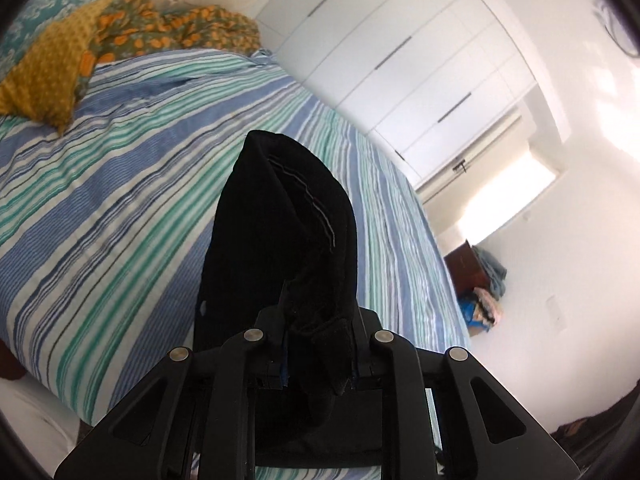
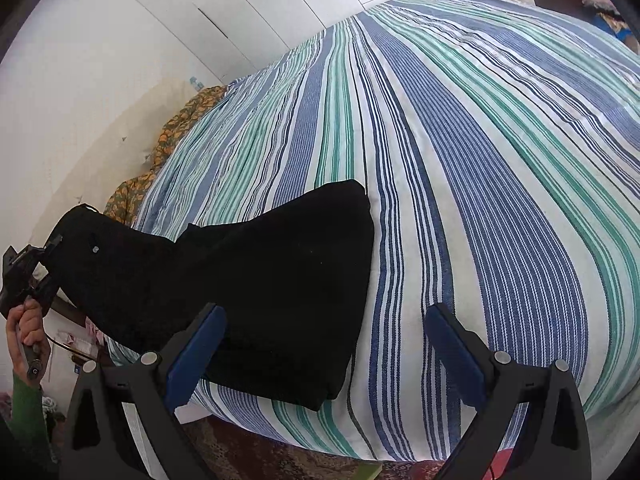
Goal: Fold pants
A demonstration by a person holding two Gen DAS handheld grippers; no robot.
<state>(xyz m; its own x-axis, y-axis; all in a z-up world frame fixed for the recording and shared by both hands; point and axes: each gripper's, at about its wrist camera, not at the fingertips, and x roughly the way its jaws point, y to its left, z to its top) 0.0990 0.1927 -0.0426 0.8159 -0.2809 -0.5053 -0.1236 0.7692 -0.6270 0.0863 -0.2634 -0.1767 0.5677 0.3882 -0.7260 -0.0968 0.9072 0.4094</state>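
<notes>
Now | left gripper (image 1: 316,344) clamps black pants (image 2: 280,288) | right gripper (image 2: 324,344) agape | striped bedcover (image 2: 480,160)

Matte black right gripper (image 2: 324,344) linkage arms with round silver pivot screws, blue pads (image 2: 454,344) lining the jaws, left gripper (image 1: 316,344) equally black, green sleeve (image 2: 26,408)

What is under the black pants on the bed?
The black pants lie on the striped bedspread, which shows all around them. One end is lifted off the bed by the left gripper. Whatever lies beneath the flat part is covered.
</notes>
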